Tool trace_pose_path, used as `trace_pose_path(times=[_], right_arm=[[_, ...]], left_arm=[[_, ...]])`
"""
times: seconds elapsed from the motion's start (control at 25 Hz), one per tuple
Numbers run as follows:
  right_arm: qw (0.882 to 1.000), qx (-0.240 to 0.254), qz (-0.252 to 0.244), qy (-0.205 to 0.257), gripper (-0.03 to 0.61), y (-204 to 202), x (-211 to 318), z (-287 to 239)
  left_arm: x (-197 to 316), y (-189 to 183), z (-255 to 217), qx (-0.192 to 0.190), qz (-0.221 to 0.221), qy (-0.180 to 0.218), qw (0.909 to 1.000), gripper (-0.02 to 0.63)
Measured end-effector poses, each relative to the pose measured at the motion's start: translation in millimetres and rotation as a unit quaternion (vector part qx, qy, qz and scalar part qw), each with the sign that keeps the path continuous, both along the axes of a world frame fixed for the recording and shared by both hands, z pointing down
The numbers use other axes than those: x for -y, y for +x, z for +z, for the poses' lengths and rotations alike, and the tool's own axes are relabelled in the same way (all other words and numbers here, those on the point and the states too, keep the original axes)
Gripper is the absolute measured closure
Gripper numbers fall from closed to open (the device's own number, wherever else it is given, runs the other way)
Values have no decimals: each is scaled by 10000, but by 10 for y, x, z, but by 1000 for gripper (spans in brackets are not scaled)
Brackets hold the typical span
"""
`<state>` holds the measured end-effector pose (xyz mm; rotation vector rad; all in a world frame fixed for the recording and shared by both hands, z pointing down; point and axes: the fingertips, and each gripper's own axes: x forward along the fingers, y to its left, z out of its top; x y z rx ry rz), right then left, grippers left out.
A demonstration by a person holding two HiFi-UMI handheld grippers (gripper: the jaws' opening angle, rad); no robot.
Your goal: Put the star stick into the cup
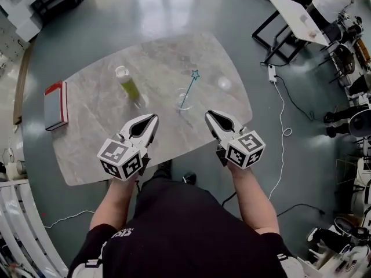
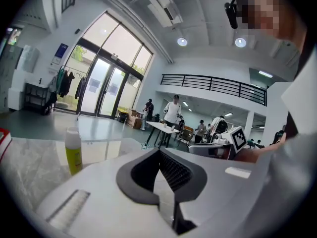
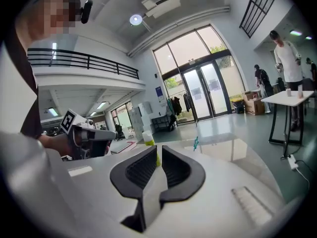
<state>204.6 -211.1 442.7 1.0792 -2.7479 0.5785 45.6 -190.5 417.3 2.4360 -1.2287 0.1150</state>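
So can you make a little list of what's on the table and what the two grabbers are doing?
table: grey marbled top
cup: clear, near the middle
star stick: leaning in the cup, star end up
bottle: upright, yellow-green liquid, left of the cup
red-edged book: flat at the table's left end
left gripper: above the near edge, fingers together, empty
right gripper: above the near edge, fingers together, empty

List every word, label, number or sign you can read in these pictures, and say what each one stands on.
No text here can be read with confidence.
White print on the black shirt sleeve: letters, too blurred to read.
Blue sign beside the glass doors: too small to read.
Bottle: no legible label.
Marker cubes: black-and-white square patterns, no words or numbers.
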Motion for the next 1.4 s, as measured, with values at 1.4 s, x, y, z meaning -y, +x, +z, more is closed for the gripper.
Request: trace_pose_path(times=[1.4], right_arm=[[9861,585,631,1424,566,122,-968,-1292]], left_arm=[[-761,-288,-908,693,111,1178,9906,612]])
